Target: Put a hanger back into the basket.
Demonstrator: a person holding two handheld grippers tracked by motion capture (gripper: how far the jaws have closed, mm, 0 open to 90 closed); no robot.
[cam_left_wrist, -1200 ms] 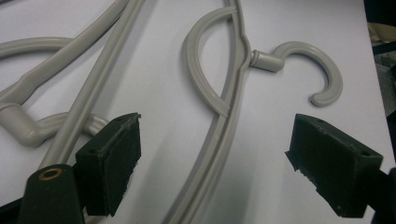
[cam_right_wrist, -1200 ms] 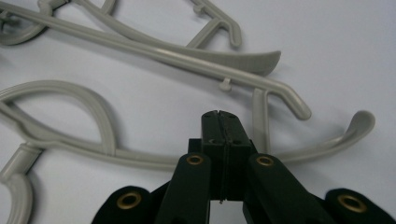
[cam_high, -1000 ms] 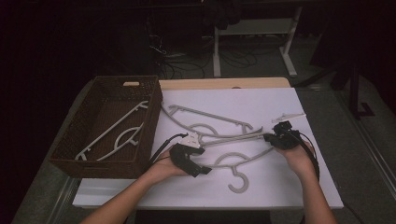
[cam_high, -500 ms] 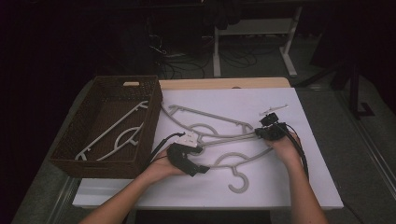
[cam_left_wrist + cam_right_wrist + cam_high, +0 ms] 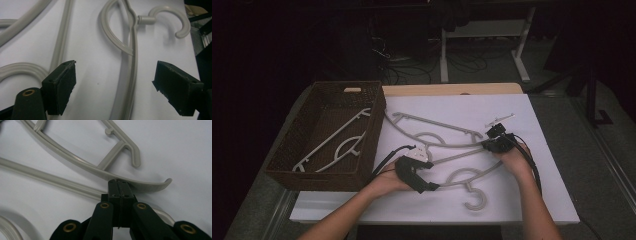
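Grey hangers (image 5: 447,165), brown woven basket (image 5: 324,172), white table (image 5: 532,200).

Two grey plastic hangers (image 5: 432,137) (image 5: 462,172) lie on the white bench (image 5: 542,200), while two more hangers (image 5: 334,135) (image 5: 343,152) rest inside one brown wicker basket (image 5: 312,177). Two hand-held grippers, the left (image 5: 414,172) and the right (image 5: 497,140), are at work, one in each of a person's hands.

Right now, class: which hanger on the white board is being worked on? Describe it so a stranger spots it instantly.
Start at the white board beside the wicker basket. Two grey plastic hangers lie there; take the nearer hanger, between the left gripper and right gripper. Its hook points toward the person, unlike the farther hanger.
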